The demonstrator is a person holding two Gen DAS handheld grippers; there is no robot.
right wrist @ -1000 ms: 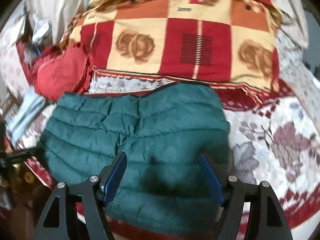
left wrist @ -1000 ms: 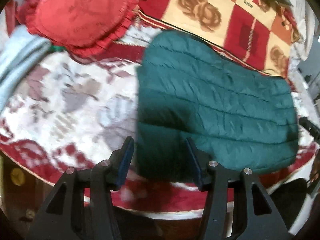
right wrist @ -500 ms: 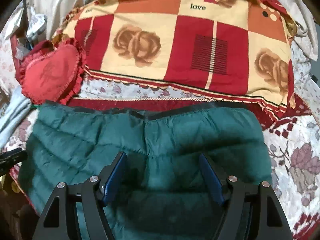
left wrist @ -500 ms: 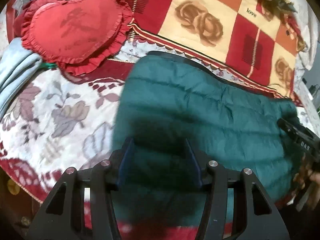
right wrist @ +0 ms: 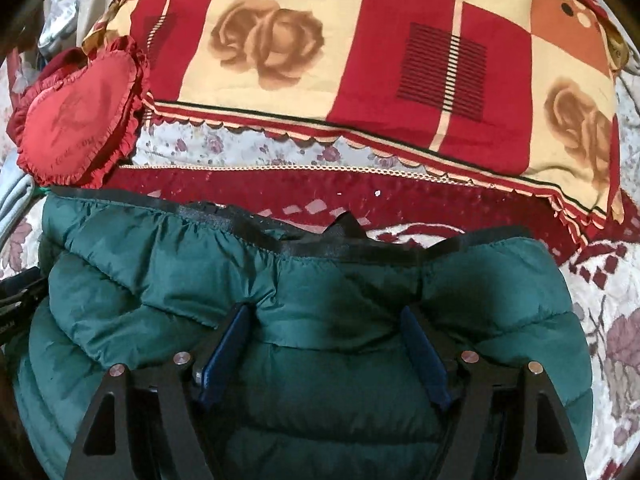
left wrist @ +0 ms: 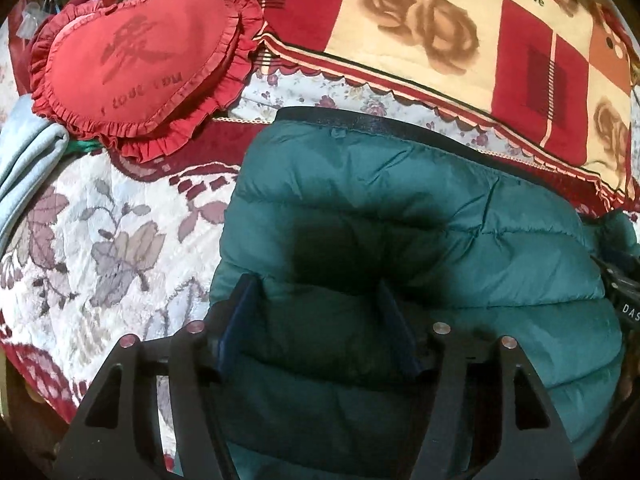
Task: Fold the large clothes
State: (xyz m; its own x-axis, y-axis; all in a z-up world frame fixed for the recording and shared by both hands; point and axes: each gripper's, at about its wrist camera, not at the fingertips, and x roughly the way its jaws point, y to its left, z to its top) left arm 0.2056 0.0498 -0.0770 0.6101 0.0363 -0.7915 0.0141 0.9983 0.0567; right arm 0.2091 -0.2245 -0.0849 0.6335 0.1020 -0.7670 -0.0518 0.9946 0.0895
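We are holding both grippers low over the green quilted jacket [left wrist: 400,216], which is lying folded on the floral bedspread [left wrist: 100,232]. The left gripper [left wrist: 316,300] is standing apart, jaws having just been opening, with jacket fabric bulging between them. The right gripper [right wrist: 326,328] is likewise spreading wide astride a padded fold. A red heart cushion [left wrist: 136,60] is resting near the jacket's far corner.

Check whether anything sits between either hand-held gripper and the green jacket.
Nothing visible does. The left hand-held gripper and right hand-held gripper are right over the jacket, jaws open, with only its fabric between the fingers.
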